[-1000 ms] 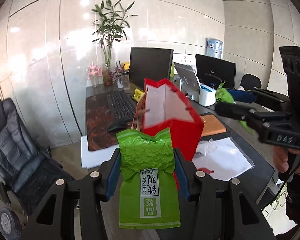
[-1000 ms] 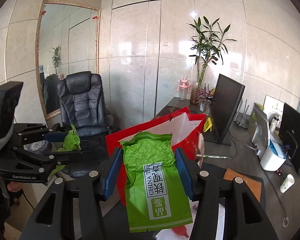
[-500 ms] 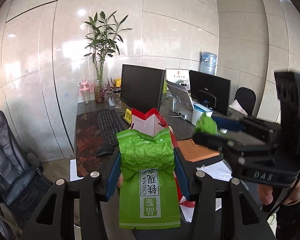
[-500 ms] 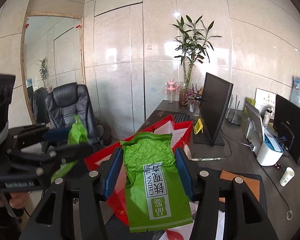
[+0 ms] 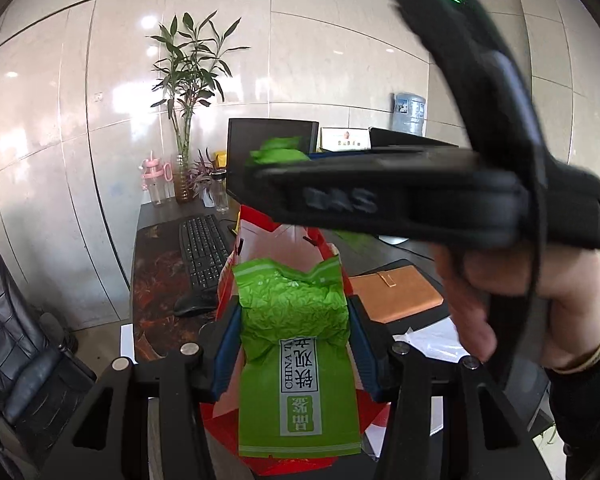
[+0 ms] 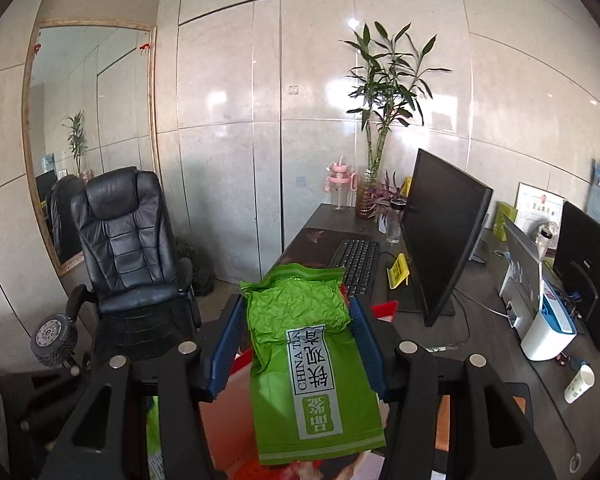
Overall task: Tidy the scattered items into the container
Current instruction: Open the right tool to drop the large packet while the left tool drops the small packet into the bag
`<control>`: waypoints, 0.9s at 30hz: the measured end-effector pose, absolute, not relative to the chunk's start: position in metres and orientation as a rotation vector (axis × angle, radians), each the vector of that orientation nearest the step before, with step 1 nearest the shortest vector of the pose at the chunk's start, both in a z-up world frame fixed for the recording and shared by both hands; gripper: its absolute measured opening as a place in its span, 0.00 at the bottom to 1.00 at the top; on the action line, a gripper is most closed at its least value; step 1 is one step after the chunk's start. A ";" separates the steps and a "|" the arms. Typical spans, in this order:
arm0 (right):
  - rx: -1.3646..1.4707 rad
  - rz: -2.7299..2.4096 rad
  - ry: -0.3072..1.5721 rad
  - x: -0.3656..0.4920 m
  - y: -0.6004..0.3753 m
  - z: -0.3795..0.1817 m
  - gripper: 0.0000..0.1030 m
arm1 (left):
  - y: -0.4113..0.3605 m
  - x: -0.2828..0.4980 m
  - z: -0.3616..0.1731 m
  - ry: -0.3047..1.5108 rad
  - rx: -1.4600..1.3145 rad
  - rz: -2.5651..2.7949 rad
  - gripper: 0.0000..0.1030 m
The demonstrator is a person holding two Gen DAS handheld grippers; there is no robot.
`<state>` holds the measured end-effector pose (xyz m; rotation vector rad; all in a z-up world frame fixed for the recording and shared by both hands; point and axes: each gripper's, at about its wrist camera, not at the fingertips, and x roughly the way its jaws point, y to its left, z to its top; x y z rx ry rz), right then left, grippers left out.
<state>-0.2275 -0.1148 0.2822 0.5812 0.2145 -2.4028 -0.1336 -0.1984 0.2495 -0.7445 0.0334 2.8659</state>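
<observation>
while both hands had been well apart a second earlier, the right gripper (image 5: 276, 176) had by now swept across in front of the left camera, close and blurred, with the person's hand (image 5: 512, 300) wrapped round its handle. its jaws were clamped on a green tea packet (image 6: 312, 364), which stood out level over the red paper bag (image 6: 384, 308); only a corner of the bag's rim showed past the right finger (image 6: 364, 344), with more red and white below.

the left gripper (image 5: 294, 344) likewise pinched its own green tea packet (image 5: 296, 364) between blue pads (image 5: 226, 352). the bag (image 5: 284, 244) sat straight ahead at the near edge of the desk (image 5: 156, 276), its mouth open just beyond the packet's crumpled top, nearer than it had been a moment before.

judged from this, both packets had been carried in toward the container and neither had been dropped yet. the right one looked nearer to release. the crossing of the two tools over one narrow opening seemed the likely trouble: one would probably need to let go and clear off first.
</observation>
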 end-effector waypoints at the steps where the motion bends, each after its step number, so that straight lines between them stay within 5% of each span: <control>1: 0.572 -2.389 0.206 -0.231 -0.117 0.281 0.56 | -0.198 -0.135 0.248 0.039 -0.737 2.860 0.52; 12: 0.729 -2.317 0.138 -0.262 -0.123 0.249 0.56 | -0.197 -0.156 0.232 0.033 -0.802 2.846 0.52; 27: 0.799 -2.360 0.314 -0.270 -0.120 0.220 0.56 | -0.198 -0.162 0.225 0.028 -0.826 2.841 0.55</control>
